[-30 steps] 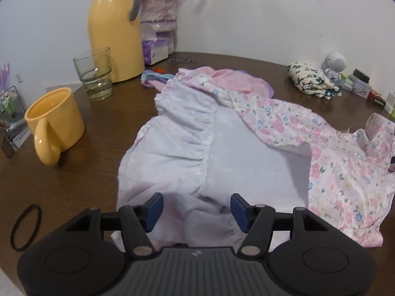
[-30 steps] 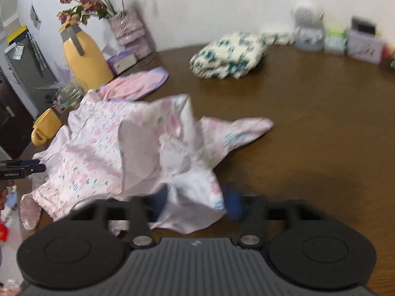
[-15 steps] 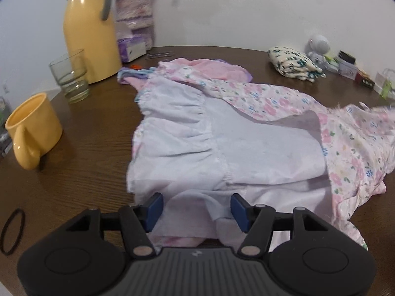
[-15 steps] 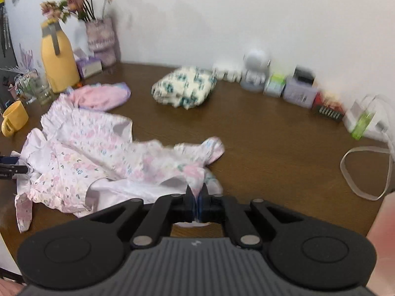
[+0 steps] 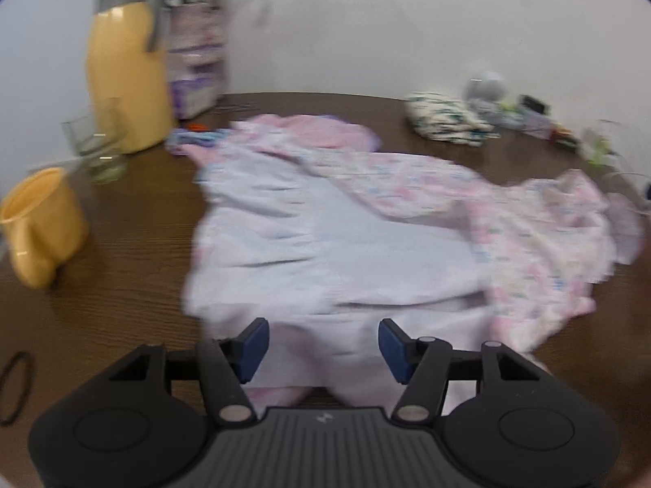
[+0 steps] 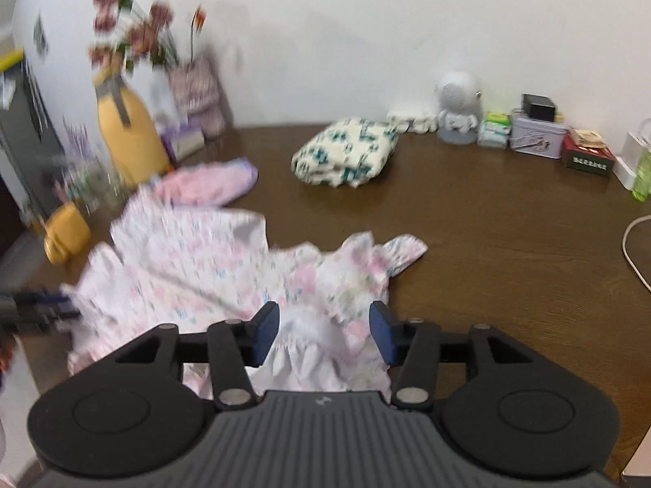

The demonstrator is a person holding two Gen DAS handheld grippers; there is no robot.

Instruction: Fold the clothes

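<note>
my left gripper (image 5: pixel 323 343) has its jaws apart over the near edge of the floral dress (image 5: pixel 346 244), which lies spread on the brown desk (image 5: pixel 122 284) with its pale lining up; cloth sits between the pads but they don't press it. to its left stand a yellow mug (image 5: pixel 40 223), a glass (image 5: pixel 97 146) and a yellow flask (image 5: pixel 126 73). my right gripper (image 6: pixel 324 331) is opening, its jaws apart over the dress's ruffled hem (image 6: pixel 321 345), the cloth loose between them. ahead of it, well apart, rests a folded green-print garment (image 6: pixel 346 150), and a pink garment (image 6: pixel 207 181) lies beyond the dress to its left
</note>
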